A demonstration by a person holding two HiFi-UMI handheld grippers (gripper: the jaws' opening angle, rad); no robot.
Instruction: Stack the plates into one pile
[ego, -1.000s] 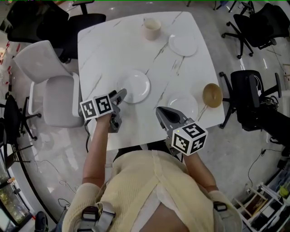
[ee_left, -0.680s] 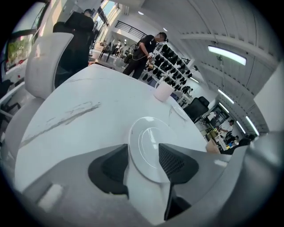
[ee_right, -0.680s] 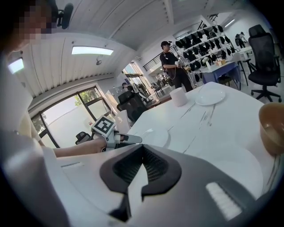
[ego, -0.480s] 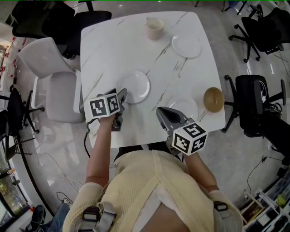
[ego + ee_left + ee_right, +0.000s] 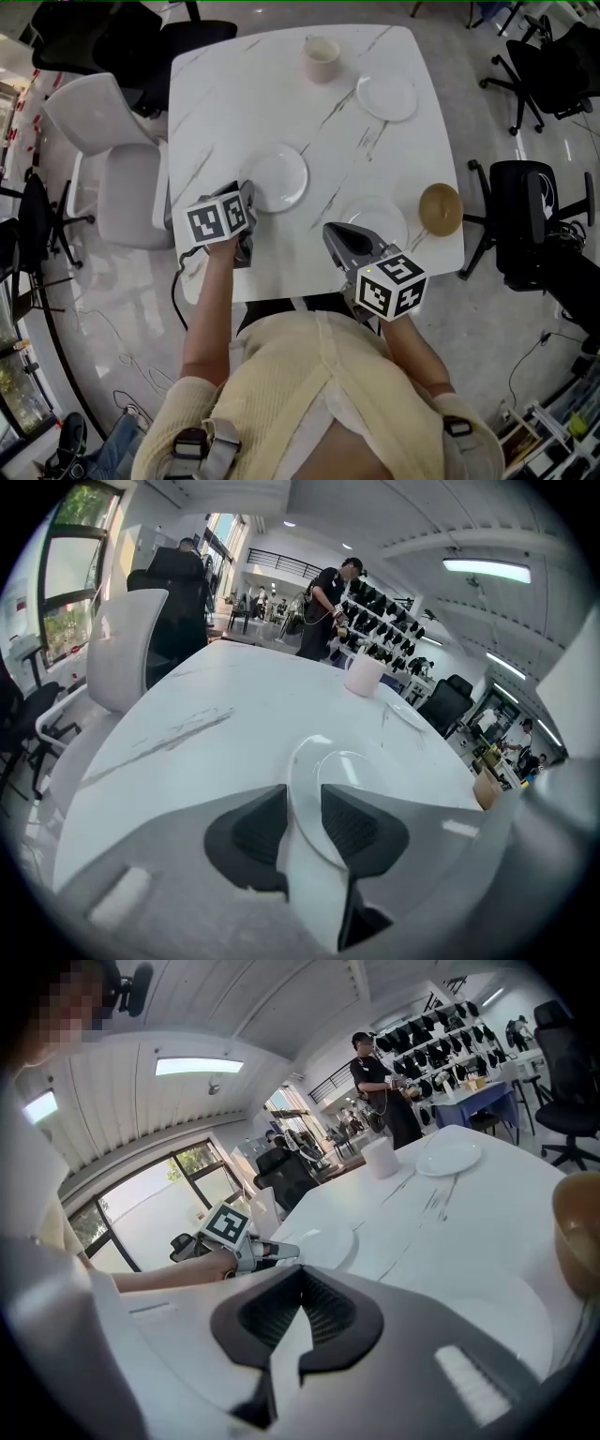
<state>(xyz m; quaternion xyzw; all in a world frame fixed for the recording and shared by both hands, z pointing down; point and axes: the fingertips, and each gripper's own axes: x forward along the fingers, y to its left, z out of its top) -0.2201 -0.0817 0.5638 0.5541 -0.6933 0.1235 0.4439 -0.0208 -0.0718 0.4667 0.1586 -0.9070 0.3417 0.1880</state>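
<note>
Three white plates lie apart on the white marble table (image 5: 216, 103): a middle plate (image 5: 278, 175), a far plate (image 5: 387, 97) and a near-right plate (image 5: 377, 220). My left gripper (image 5: 247, 200) is at the middle plate's near-left rim. In the left gripper view that plate (image 5: 352, 775) has its rim between the dark pads (image 5: 258, 829), and the jaws of the left gripper (image 5: 302, 803) are closing with a little gap left. My right gripper (image 5: 349, 238) hovers by the near-right plate. Its jaws are shut on nothing, as the right gripper view shows (image 5: 300, 1283).
A cream cup (image 5: 321, 58) stands at the table's far edge and a wooden bowl (image 5: 440, 208) at its right edge. A white chair (image 5: 103, 159) is on the left and black office chairs (image 5: 525, 216) on the right. A person (image 5: 330, 607) stands beyond the table.
My left gripper has tipped and rolled at the middle plate's rim, staying in place. My right gripper and all plates have kept still.
</note>
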